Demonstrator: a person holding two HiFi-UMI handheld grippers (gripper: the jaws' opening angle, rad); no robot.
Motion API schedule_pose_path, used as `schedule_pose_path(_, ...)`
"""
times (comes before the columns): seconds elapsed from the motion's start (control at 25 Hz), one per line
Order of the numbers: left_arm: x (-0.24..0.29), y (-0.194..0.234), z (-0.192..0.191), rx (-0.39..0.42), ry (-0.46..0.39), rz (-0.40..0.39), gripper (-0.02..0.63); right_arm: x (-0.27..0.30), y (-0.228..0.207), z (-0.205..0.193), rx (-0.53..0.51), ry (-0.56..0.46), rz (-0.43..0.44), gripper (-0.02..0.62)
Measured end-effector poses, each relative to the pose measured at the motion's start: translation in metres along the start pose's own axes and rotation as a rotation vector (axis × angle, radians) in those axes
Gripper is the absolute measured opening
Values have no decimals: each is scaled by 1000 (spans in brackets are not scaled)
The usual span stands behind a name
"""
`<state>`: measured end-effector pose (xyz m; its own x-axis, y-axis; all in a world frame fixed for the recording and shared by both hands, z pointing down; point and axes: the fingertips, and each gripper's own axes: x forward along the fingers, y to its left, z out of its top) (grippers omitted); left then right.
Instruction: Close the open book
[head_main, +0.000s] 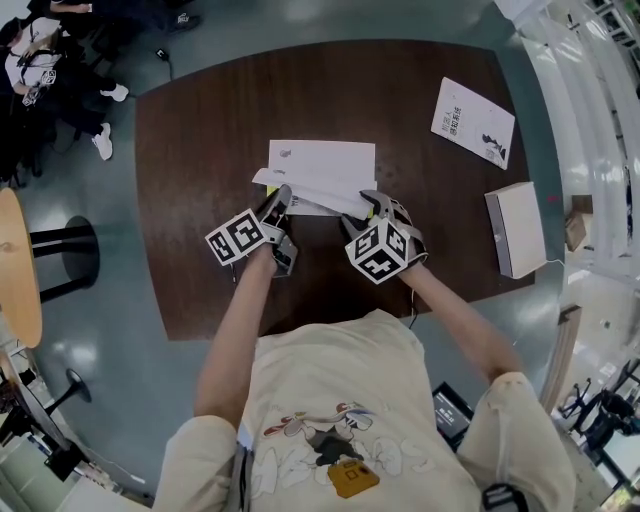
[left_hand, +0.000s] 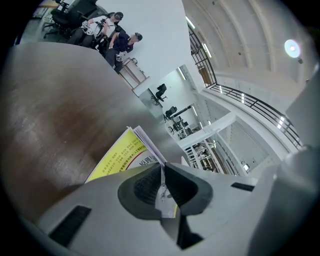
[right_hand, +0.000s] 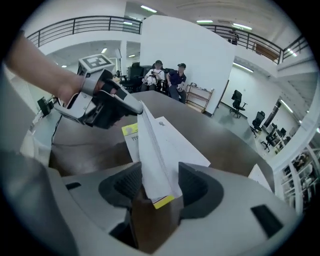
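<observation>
Book (head_main: 322, 176): one, lying open in the middle of the table (head_main: 200, 150), towards my side. It has white pages over a yellow cover, and some leaves are lifted off the rest.

Grippers: two, both mine, both at the book's near edge.
- My left gripper (left_hand: 163, 172) is clenched on the book, pads pinching a thin edge of paper at its left corner.
- My right gripper (right_hand: 160, 176) is released, jaws spread wide. A raised wedge of pages stands between the pads, which do not press on it.

Table: one, dark brown wood.

Leaflet (head_main: 473, 122): one, white, flat at the far right of the table, well apart from the book.

Box (head_main: 517, 228): one, white, at the table's right edge.

People (right_hand: 167, 77): two, seated beyond the table.
</observation>
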<state>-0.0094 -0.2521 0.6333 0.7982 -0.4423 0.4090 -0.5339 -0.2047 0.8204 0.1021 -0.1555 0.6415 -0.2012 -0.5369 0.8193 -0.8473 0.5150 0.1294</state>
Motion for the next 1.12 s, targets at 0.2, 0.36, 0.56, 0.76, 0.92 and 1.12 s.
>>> schedule_pose_path(0.2,6,-11,-4,73,40,-47,62,2,-15,2,-41,-13,-56,110)
schedule_pose_path(0.36,3,-10,-1,104,42,-42,101,2,-31,7,-20,-28,-77,63)
schedule_pose_path(0.56,-3,-6,-2,120,52,-26,103,7,-48,17,-9,-32,-81,51)
schedule_pose_path(0.76,-2,3,-10,154,97,16,103,17,-61,19,15,-20,-81,48)
schedule_pose_path(0.92,4,23,-26,304,186,153,101,29,-75,13,26,3,-95,49)
schedule_pose_path(1.12,11,44,-43,596,335,307,51,42,-88,13,47,14,-100,49)
